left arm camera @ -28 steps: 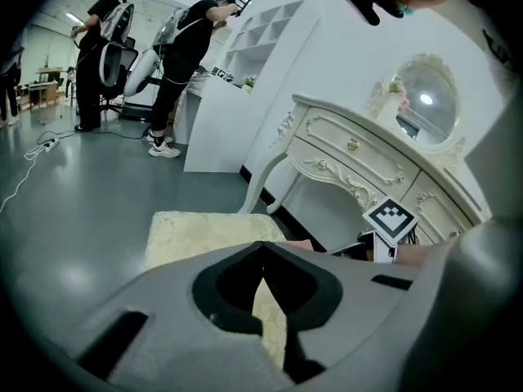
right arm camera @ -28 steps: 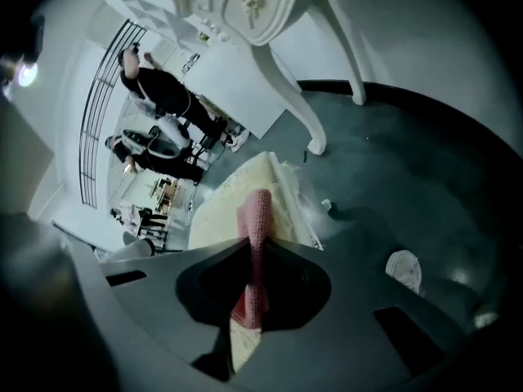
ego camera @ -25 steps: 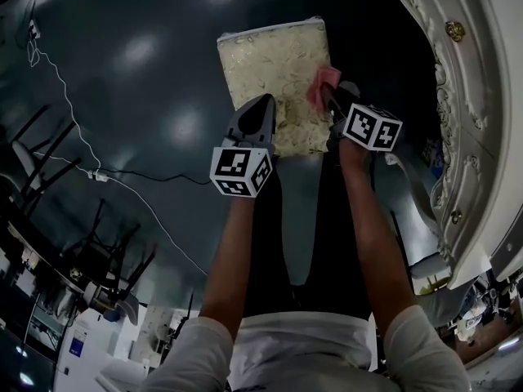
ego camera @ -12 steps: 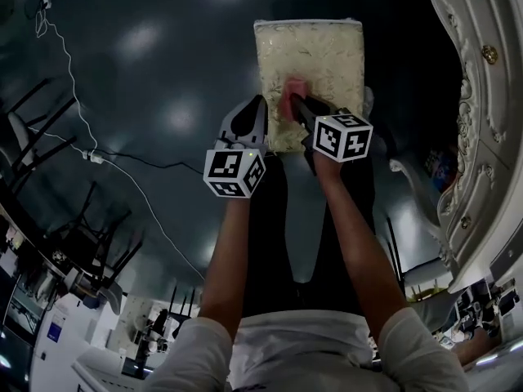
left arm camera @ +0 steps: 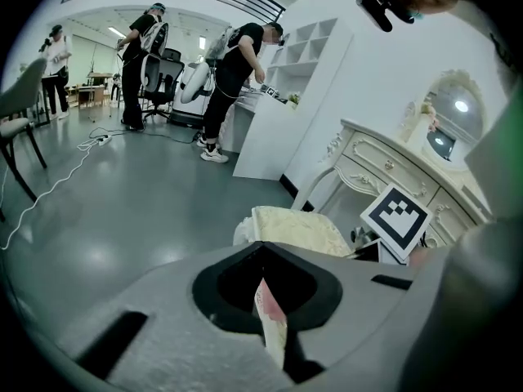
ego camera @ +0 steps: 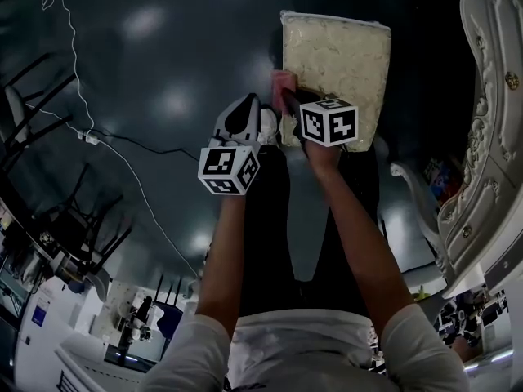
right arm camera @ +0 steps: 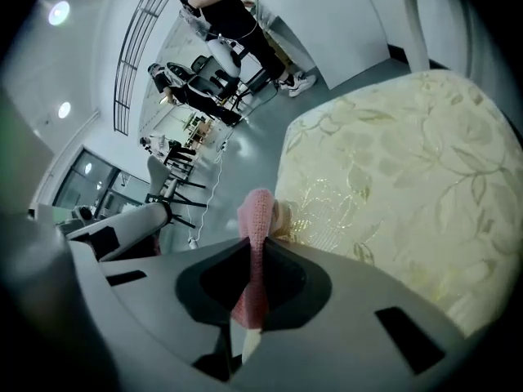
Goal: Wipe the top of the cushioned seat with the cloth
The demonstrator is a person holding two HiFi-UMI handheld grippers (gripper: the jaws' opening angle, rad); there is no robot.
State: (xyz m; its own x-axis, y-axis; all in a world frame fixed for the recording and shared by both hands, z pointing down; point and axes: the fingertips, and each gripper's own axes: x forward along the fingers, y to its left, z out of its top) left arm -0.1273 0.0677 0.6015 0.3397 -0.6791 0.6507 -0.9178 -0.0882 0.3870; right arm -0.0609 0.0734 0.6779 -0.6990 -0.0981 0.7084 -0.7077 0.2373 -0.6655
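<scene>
Cloth (right arm camera: 255, 219) is the pink one, and it's pinched upright right in the seam of the right gripper (right arm camera: 255, 247), whose jaws are clamped down on it with the top of the cloth poking out past the tips. From the head view the right gripper (ego camera: 286, 100) comes in from 6 o'clock and the cloth (ego camera: 282, 82) sits at about 9 o'clock on the cushioned seat (ego camera: 339, 64), right on its edge. In the right gripper view the cream, leaf-patterned cushioned seat (right arm camera: 392, 162) fills everything from 12 to 4 o'clock, and the cloth looks pressed against its near edge. The left gripper (ego camera: 245, 117) hangs just off the seat's 8 o'clock corner, over the dark shiny floor (ego camera: 147, 72). In its own view the left gripper (left arm camera: 263, 256) has its jaws squeezed together, with only a thin pink-and-cream sliver in the seam, and honestly I can't tell what that is. A white carved dressing table (ego camera: 490, 96) stands at 3 o'clock, and a white cable (ego camera: 122, 170) snakes across the floor at 9 o'clock.
</scene>
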